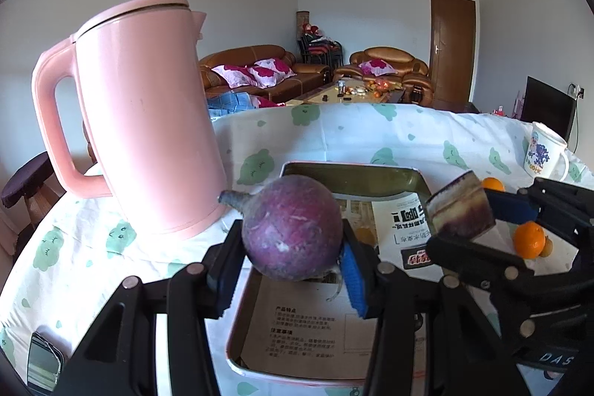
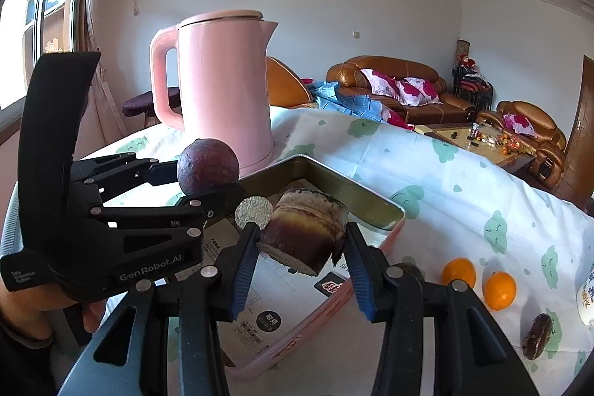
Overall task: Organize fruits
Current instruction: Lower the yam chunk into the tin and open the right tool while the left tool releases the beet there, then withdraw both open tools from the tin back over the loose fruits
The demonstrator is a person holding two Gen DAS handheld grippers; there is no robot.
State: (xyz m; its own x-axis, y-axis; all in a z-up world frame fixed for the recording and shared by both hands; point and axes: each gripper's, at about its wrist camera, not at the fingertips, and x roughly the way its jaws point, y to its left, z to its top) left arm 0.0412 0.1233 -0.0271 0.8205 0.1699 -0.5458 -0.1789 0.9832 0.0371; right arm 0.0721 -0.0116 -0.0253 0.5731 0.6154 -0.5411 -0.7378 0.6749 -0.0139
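A round purple root vegetable (image 1: 292,227) is held between the blue pads of the left gripper (image 1: 293,262), whose jaws are closed against its two sides; it is carried above the near part of a shallow pink-rimmed metal tray (image 1: 356,171), apart from the printed paper sheet (image 1: 304,329) lying in the tray. A short cut piece of purple sugarcane (image 2: 302,234) is clamped by the right gripper (image 2: 300,270), the jaws being spread only as wide as the piece and pressed on its sides; this piece is also held over the tray, to the right of the root vegetable, and whether it touches the tray floor cannot be told. A small crumpled foil disc (image 2: 254,212) is seen just left of the sugarcane, by the tip of the left finger. A tall pink kettle (image 1: 148,114) is stood on the left, just beside the far left corner of the tray; everything is set on a white cloth with green cloud prints (image 2: 445,173). On the cloth to the right of the tray two oranges (image 2: 479,282) are laid near each other; nearer still, a small dark brown fruit (image 2: 536,336) is laid on the cloth; a printed white mug (image 1: 544,153) is stood at the far right.
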